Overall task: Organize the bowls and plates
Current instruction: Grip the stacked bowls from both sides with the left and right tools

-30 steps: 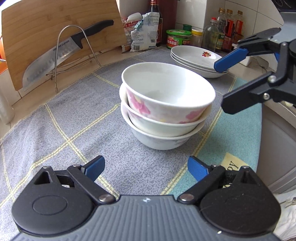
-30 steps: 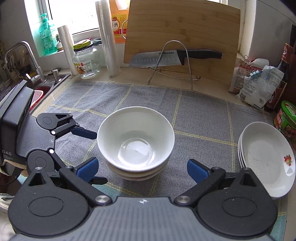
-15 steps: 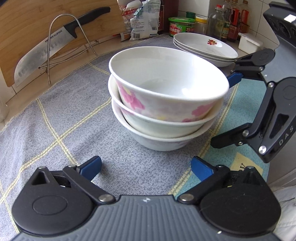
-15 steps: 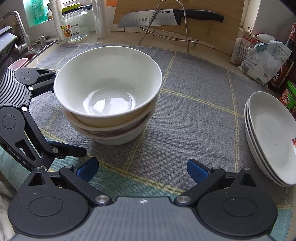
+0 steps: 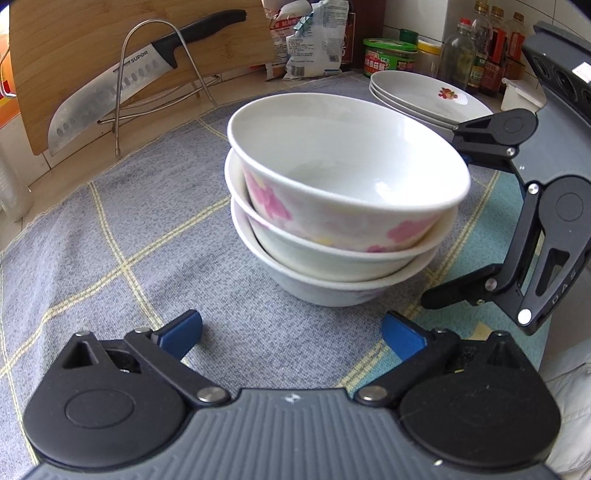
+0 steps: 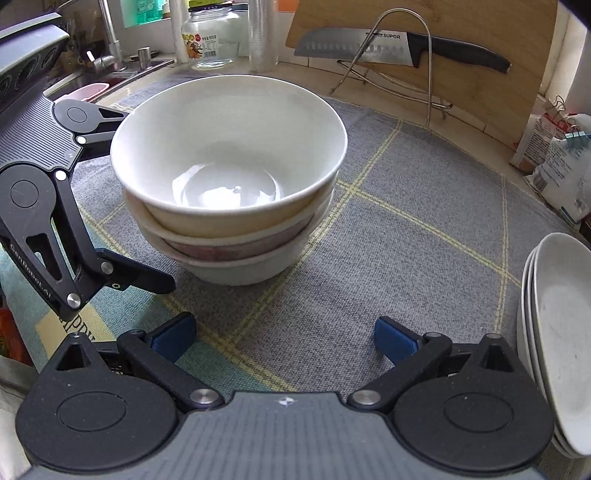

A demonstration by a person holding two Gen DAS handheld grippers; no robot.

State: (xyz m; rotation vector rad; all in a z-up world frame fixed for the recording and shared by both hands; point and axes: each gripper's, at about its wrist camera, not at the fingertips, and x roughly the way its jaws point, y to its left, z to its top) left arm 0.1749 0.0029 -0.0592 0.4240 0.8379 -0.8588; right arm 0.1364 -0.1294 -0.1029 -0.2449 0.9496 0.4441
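Since the earlier pictures you had brought both grippers lower and closer to the bowl stack (image 5: 340,206), which loomed much larger in both wrist views than a second before, and your left gripper's (image 5: 291,328) jaws had just been opening, with nothing between them. At this moment they stood spread as wide as they go, the blue pads (image 5: 183,326) hovering over the grey checked mat (image 5: 110,258) just short of the stack's foot, touching no bowl.

Working from the left in the right wrist view: by the counter's far left corner you had the sink tap (image 6: 107,44), with a glass jar (image 6: 212,33) beside it along the back edge. Your left gripper came in from the left, one finger at the stack's rim and the other down near its base; whether either touched the bowls I could not tell. The three nested bowls sat left of the mat's middle, the top one white inside and pink-flowered outside, seated a little tilted in the one below.

Behind them, against the counter's back edge, a wooden cutting board (image 6: 480,74) leaned with a knife (image 6: 399,42) held across a wire stand (image 6: 406,59). Your right gripper (image 6: 284,338) also stood open and empty, pads well apart, near the stack's base. At the mat's right edge lay the stacked plates (image 6: 557,332), well apart from the bowls, with food packets (image 6: 554,162) behind them.
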